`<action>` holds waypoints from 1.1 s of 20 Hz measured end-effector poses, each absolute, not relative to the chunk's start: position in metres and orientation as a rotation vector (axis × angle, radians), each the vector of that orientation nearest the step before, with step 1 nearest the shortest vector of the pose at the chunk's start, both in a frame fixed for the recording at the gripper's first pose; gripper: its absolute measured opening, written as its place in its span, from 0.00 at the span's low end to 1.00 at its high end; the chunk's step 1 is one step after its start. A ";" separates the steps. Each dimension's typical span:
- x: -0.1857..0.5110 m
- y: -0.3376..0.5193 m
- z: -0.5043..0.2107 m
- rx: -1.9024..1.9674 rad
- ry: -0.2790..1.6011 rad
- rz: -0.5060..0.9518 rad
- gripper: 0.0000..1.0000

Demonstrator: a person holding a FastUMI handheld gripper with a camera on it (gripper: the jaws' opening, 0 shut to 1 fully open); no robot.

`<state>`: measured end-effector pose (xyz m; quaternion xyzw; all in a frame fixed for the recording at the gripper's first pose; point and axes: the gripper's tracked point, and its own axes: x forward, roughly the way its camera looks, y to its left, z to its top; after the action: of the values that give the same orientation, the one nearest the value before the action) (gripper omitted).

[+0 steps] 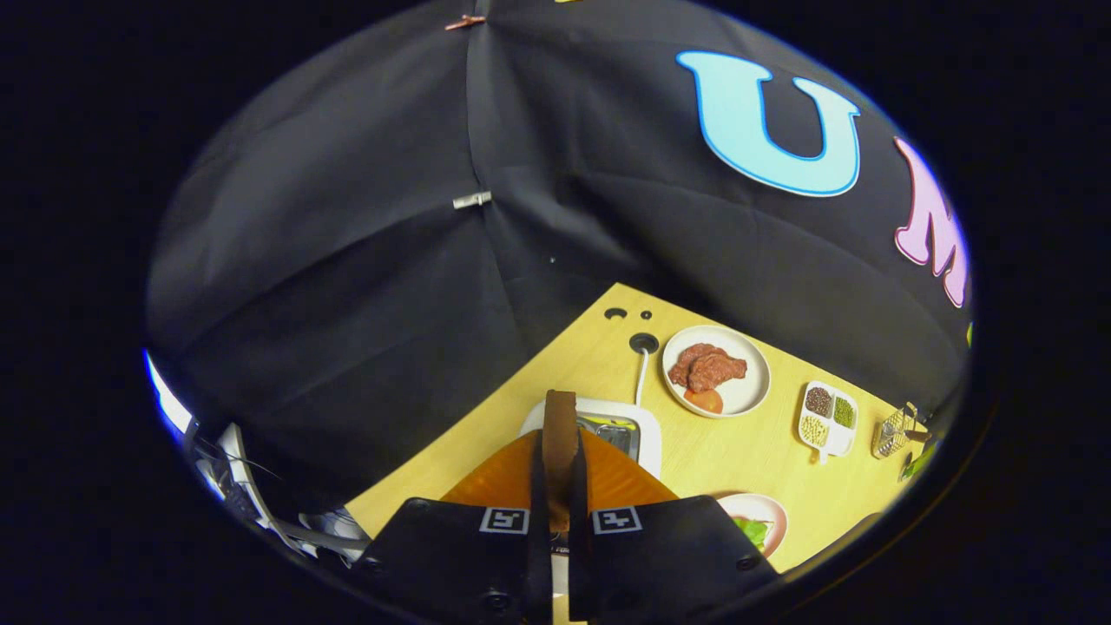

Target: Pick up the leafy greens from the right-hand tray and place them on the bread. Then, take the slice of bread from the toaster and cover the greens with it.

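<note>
One slice of bread (560,434) is seen edge-on, held upright between the two fingers of the gripper (560,486). Its long axis runs straight ahead along the fingers, with the far crust edge pointing away beyond the fingertips. The gripper is closed to a narrow gap, and both fingers are pressed against the flat faces of the slice.

One toaster (621,430) is located directly beneath and just beyond the slice; its white body and metal slot are partly covered by the fingers. A white cable (640,378) is routed from the toaster to a round hole in the yellow table (738,451).

Three dishes are counted. Beyond and to the right of the toaster, one white plate (748,391) is set, carrying brown meat pieces (705,366) and one red slice. Nearer than the toaster and to its right, one pink-rimmed plate (768,512) with leafy greens (752,529) is partly hidden behind the right finger. Further right of the toaster, one divided dish (827,419) with three kinds of beans is placed, and one small wire basket (894,430) stands just past it.
</note>
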<state>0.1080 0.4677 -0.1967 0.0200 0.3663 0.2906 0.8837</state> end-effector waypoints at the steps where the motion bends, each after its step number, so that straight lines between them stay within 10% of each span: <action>1: 0.109 0.461 -0.185 0.061 0.745 0.605 0.12; 10: 0.106 0.345 -0.136 0.073 0.616 0.488 0.12; 22: 0.074 0.243 -0.267 0.217 0.759 0.249 0.12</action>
<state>0.0739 0.2430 -0.2674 0.1056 0.3686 0.1211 0.9156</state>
